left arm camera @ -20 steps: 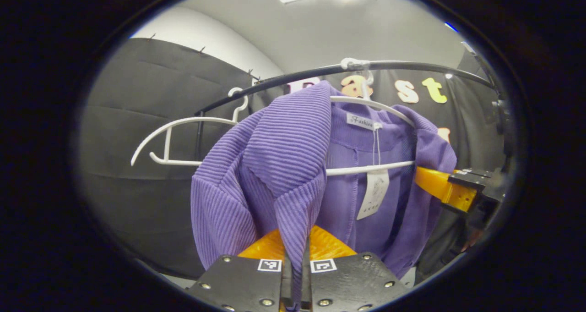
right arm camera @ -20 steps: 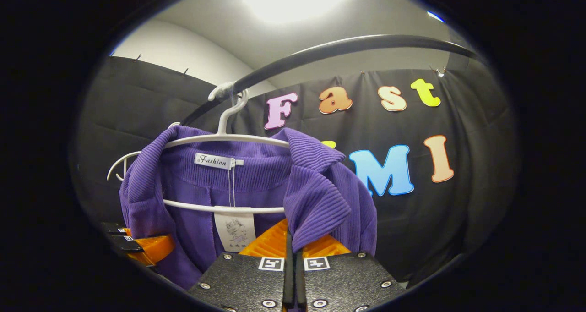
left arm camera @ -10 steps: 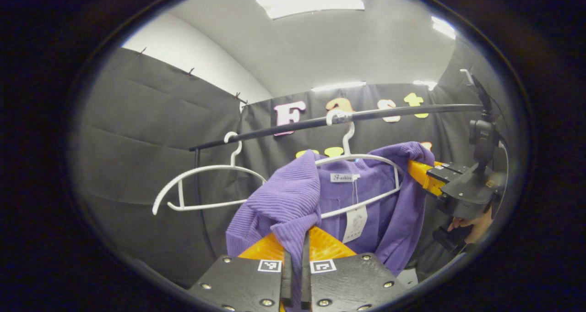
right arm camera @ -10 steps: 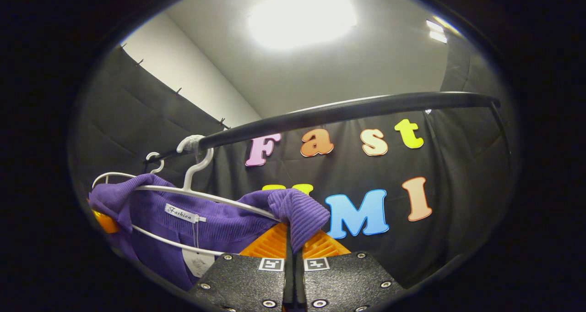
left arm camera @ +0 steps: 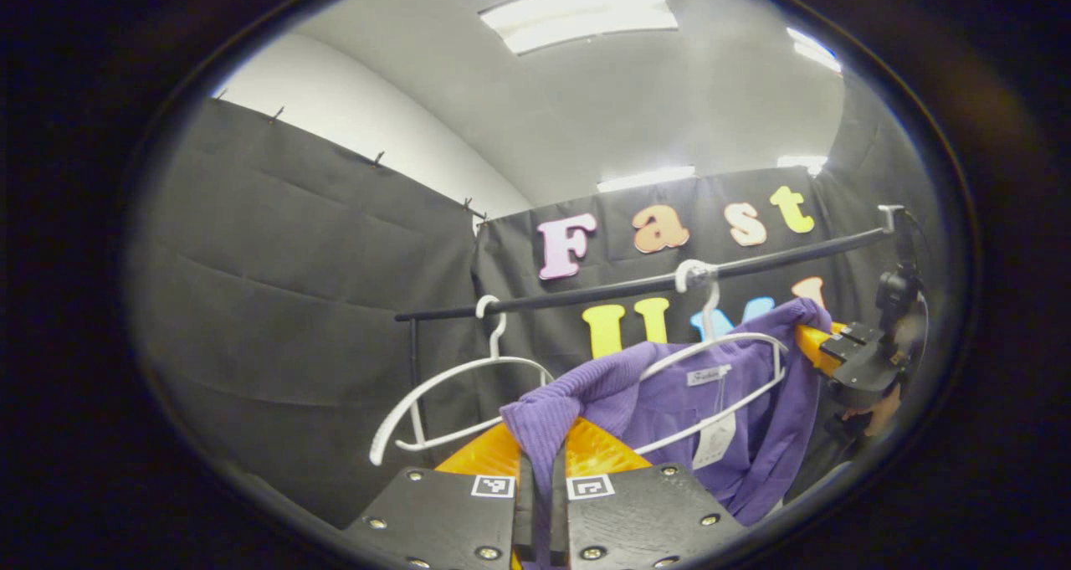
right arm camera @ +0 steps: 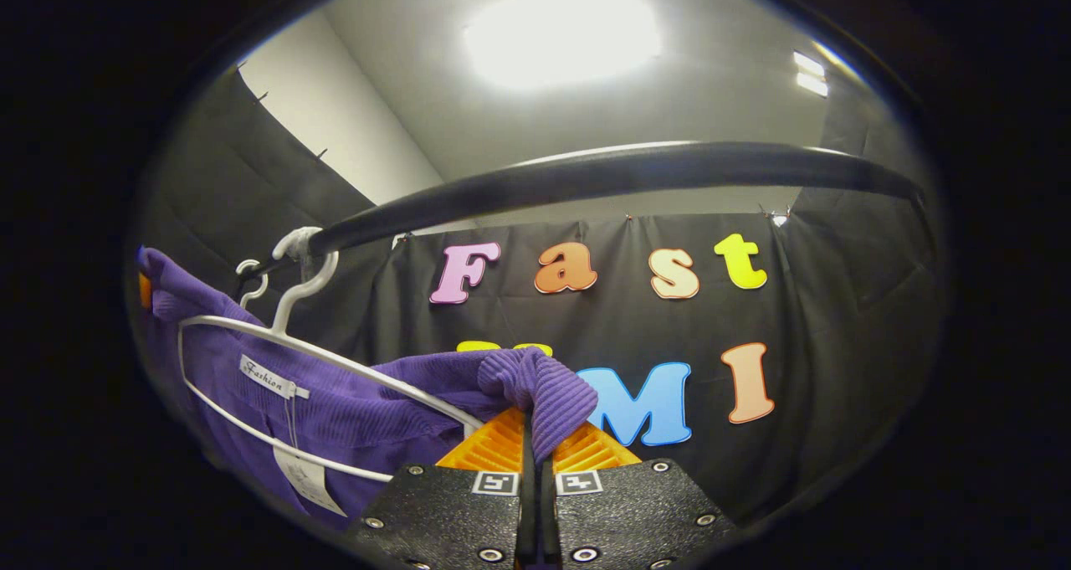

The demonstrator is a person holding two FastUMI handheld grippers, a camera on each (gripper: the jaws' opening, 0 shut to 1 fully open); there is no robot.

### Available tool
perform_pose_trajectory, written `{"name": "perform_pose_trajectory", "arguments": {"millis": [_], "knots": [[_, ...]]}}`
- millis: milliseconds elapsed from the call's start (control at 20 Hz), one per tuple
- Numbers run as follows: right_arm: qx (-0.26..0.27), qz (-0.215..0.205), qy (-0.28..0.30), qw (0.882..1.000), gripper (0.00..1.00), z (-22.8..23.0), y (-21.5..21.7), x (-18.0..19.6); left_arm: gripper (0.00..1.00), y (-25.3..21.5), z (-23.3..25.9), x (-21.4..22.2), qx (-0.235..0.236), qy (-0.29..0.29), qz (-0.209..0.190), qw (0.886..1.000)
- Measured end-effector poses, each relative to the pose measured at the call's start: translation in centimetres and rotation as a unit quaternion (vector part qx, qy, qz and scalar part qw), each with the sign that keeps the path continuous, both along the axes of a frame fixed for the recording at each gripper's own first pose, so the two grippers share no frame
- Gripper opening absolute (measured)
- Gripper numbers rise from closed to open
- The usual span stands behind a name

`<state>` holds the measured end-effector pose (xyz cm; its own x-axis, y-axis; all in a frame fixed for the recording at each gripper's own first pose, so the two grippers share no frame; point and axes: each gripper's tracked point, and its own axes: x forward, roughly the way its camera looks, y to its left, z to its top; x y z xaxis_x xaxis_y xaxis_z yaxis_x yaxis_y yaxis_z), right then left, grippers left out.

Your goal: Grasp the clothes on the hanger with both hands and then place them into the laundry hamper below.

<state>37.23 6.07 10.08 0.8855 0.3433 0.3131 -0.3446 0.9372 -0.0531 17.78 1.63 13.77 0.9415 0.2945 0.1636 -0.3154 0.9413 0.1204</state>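
On the purple garment (right arm camera: 351, 411) I am holding, a small white neck label (right arm camera: 269, 376) carries one word in script, but it is too small for me to give it for certain. Below it hangs a white paper tag (right arm camera: 308, 480) whose print I cannot read. My tongs (right arm camera: 535, 457) bear two square black-and-white marker codes, without letters.

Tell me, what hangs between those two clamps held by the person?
In the left gripper view, the purple garment stretches from the left gripper to the right gripper, each shut on a shoulder, with the white hanger inside it, hooked on the black rail.
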Motion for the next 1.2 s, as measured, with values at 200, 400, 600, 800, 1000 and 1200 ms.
{"name": "perform_pose_trajectory", "arguments": {"millis": [200,400,600,800,1000,1200], "knots": [[0.012,0.004,0.028,1.0,0.02,-1.9,-0.3,1.5,0.12,2.8,1.2,0.4,-0.019,-0.013,0.007,1.0],[0.059,-0.01,0.065,0.996,0.02,-3.2,-2.1,3.6,0.12,5.5,1.9,1.2,-0.031,-0.024,0.025,0.999],[0.074,0.007,0.109,0.991,0.02,-5.6,-1.2,4.7,0.09,6.3,0.8,2.5,-0.027,-0.007,0.015,0.999],[0.088,0.013,0.162,0.983,0.02,-9.0,-0.6,5.5,0.02,5.1,0.0,2.6,-0.009,0.008,-0.005,1.0],[0.109,0.016,0.229,0.967,0.02,-13.1,-0.8,5.8,0.0,4.1,-1.9,3.2,-0.016,0.032,-0.026,0.999],[0.093,0.007,0.256,0.962,0.02,-15.6,-0.9,4.4,0.09,3.8,-3.6,2.9,-0.012,0.048,-0.031,0.998]]}}
